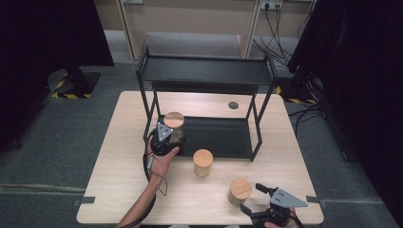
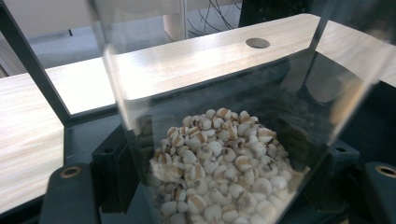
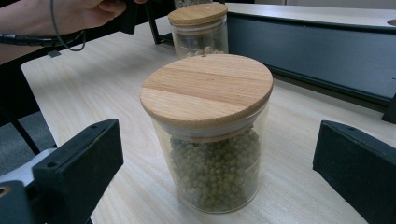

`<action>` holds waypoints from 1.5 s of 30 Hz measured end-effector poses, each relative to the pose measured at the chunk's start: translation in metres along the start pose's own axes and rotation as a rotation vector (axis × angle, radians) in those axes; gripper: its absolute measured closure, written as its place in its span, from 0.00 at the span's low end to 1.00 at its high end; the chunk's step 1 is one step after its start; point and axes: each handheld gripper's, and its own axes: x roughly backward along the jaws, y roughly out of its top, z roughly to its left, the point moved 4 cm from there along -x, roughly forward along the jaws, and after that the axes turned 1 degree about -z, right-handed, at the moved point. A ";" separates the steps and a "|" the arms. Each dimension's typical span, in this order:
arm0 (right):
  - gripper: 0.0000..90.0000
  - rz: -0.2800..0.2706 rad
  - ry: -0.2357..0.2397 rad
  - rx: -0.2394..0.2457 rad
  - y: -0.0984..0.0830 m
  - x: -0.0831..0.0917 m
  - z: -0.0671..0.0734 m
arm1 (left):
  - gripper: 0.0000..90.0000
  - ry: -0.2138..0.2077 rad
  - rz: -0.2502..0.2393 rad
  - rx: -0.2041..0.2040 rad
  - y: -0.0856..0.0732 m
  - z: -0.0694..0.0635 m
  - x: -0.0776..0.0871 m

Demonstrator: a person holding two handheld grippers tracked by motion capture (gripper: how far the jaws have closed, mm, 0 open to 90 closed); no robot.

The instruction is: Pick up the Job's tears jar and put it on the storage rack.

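A glass jar of pale grains (image 2: 219, 158) with a wooden lid (image 1: 174, 119) sits between the jaws of my left gripper (image 2: 226, 172), which is shut on it. In the high view the left gripper (image 1: 166, 140) holds this jar at the front left corner of the black rack's lower tray (image 1: 223, 135); whether the jar rests on it I cannot tell. A jar of green beans (image 3: 210, 168) stands on the table, with my right gripper (image 3: 219, 154) open around it and both jaws well clear of the glass. In the high view that jar (image 1: 239, 191) is just left of the right gripper (image 1: 252, 197).
A third lidded jar (image 1: 203, 162) stands mid-table in front of the rack, also seen as the far jar (image 3: 198, 28). The two-tier black rack (image 1: 204, 71) covers the back of the wooden table (image 1: 119, 180). A round cable hole (image 1: 233, 105) lies behind it.
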 end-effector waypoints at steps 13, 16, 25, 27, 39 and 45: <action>0.02 -0.001 0.000 -0.001 0.000 0.000 0.000 | 0.28 0.040 0.010 0.014 -0.002 0.003 -0.011; 0.02 0.000 0.000 -0.001 0.000 0.000 0.000 | 0.28 0.046 0.015 0.012 -0.003 0.003 -0.012; 0.02 0.001 0.001 -0.002 0.000 0.000 0.000 | 0.28 0.058 0.019 0.010 -0.007 0.001 -0.017; 0.02 0.000 0.001 0.000 0.000 0.000 0.000 | 0.28 0.056 0.015 0.018 -0.008 0.001 -0.017; 0.02 -0.002 0.004 0.003 0.000 0.000 0.001 | 0.27 0.068 0.017 0.033 -0.010 0.002 -0.014; 0.02 -0.004 0.003 0.002 0.000 0.001 0.001 | 0.12 0.075 0.034 0.031 -0.005 -0.003 -0.008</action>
